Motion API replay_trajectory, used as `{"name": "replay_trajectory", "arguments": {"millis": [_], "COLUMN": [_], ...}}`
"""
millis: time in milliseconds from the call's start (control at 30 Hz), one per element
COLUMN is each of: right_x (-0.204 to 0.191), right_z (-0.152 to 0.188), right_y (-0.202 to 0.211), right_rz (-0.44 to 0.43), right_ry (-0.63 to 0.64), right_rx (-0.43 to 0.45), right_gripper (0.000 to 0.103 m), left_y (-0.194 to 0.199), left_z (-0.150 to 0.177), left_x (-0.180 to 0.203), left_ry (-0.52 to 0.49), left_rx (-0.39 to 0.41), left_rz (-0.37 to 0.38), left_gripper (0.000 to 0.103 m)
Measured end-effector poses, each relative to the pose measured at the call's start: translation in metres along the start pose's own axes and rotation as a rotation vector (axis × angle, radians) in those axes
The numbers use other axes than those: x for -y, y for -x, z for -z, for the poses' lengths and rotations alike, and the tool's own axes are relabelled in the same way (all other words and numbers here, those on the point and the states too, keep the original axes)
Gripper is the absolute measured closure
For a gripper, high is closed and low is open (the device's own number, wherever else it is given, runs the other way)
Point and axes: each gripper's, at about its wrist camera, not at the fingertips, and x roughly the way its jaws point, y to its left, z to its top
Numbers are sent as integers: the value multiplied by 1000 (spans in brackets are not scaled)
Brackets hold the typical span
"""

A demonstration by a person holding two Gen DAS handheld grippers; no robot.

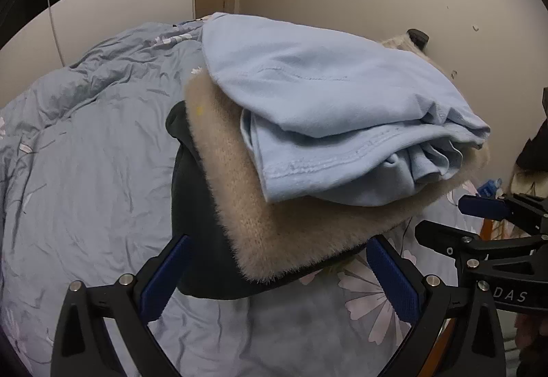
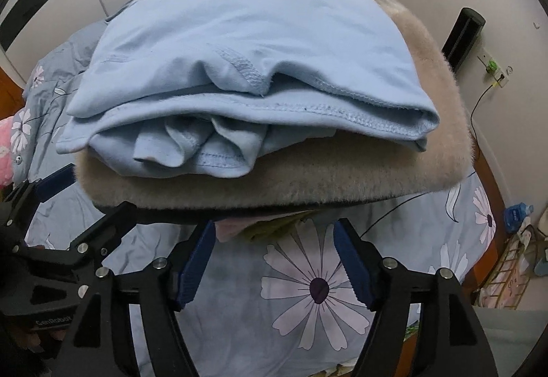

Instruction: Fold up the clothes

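As seen from both wrist views, stack of folded clothes found on the bed [image 1: 85,171], directly ahead of both grippers. Left gripper [image 1: 274,274]: spread wide, holding nothing, blue pads either side of the stack's near corner, the left pad close against or touching the dark garment [image 1: 198,240] at the bottom; contact not confirmed. Above it, beige fuzzy sweater [image 1: 267,226], then light blue garment [image 1: 325,96] on top, long axis running from near left to far right in this view, open hemmed end pointing right. Right gripper [image 2: 274,257]: likewise wide and empty, set just short of the stack's front edge, facing the blue garment's loose folded layers [image 2: 212,144]. From that view long axis lies left to right across the line of the fingers; beige sweater [image 2: 274,181] overhangs beneath. Both grippers near; left judged slightly nearer. Stack judged complete or nearly so; coming move likely a two-sided lift or squaring-up.
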Motion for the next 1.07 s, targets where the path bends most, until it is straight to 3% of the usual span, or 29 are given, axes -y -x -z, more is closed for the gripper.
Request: {"name": "replay_trajectory", "arguments": {"millis": [133, 300, 567, 867, 1067], "right_x": [1, 1, 2, 7, 10], "right_z": [-2, -9, -11, -8, -3], "right_y": [-2, -9, -11, -13, -13], "right_rz": [23, 37, 54, 70, 73], "right_ry": [-10, 4, 0, -20, -35], "right_rx": [-3, -9, -17, -34, -24], "right_gripper": [19, 10, 0, 0, 0], "left_y": [-5, 1, 1, -12, -6], "left_z": [2, 3, 8, 14, 14], "left_x": [-6, -11, -15, -7, -2], "left_ry": [28, 30, 16, -22, -21], "left_rx": [-20, 35, 37, -13, 25], "left_rz": [24, 5, -37, -112, -137], "left_gripper": [0, 0, 0, 0, 0]}}
